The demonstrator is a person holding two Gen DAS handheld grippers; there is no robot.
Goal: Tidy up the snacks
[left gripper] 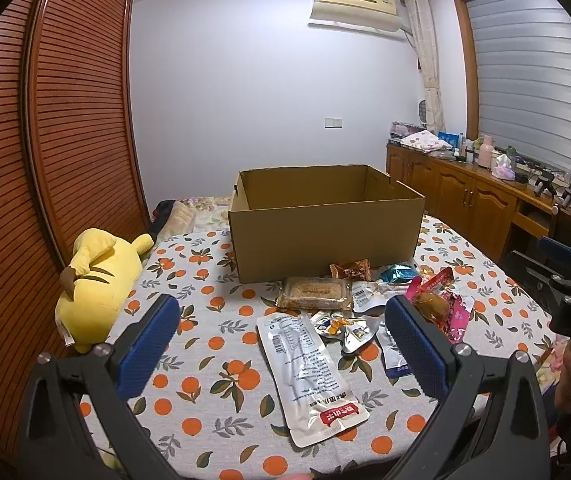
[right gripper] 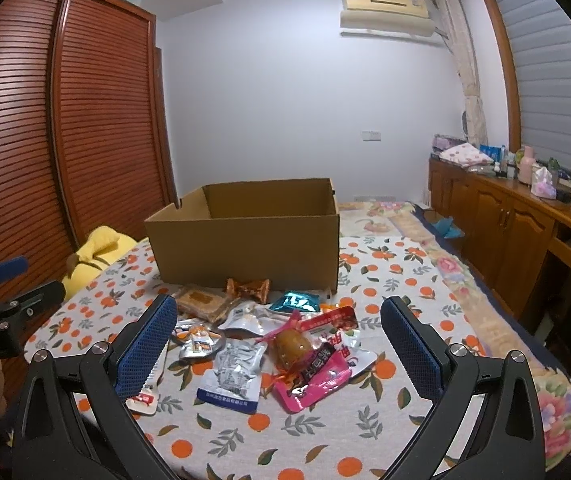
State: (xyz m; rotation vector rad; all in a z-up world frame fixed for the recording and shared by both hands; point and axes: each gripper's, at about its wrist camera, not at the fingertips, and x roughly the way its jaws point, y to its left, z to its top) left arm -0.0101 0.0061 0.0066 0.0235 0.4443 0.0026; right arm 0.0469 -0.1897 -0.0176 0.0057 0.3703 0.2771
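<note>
Nearest, both units are hovering over the orange-print tablecloth [left gripper: 213, 408]. The left gripper [left gripper: 281, 346] is standing wide open, holding nothing, with the long white packet [left gripper: 309, 376] lying between its fingers. The right gripper [right gripper: 279, 346] is likewise gaping empty above the snack pile [right gripper: 285, 344]. Beyond the pile, the open cardboard box [right gripper: 245, 248] is sitting, with wrappers touching its front wall. Bare cloth is lying left and right of the box; a yellow plush toy [left gripper: 97, 280] is resting at the left table edge.

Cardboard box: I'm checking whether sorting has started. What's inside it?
Only bare inner walls of the cardboard box show; no snack rises above its rim. Its floor is hidden behind the front wall, so flat packets could lie there.
</note>
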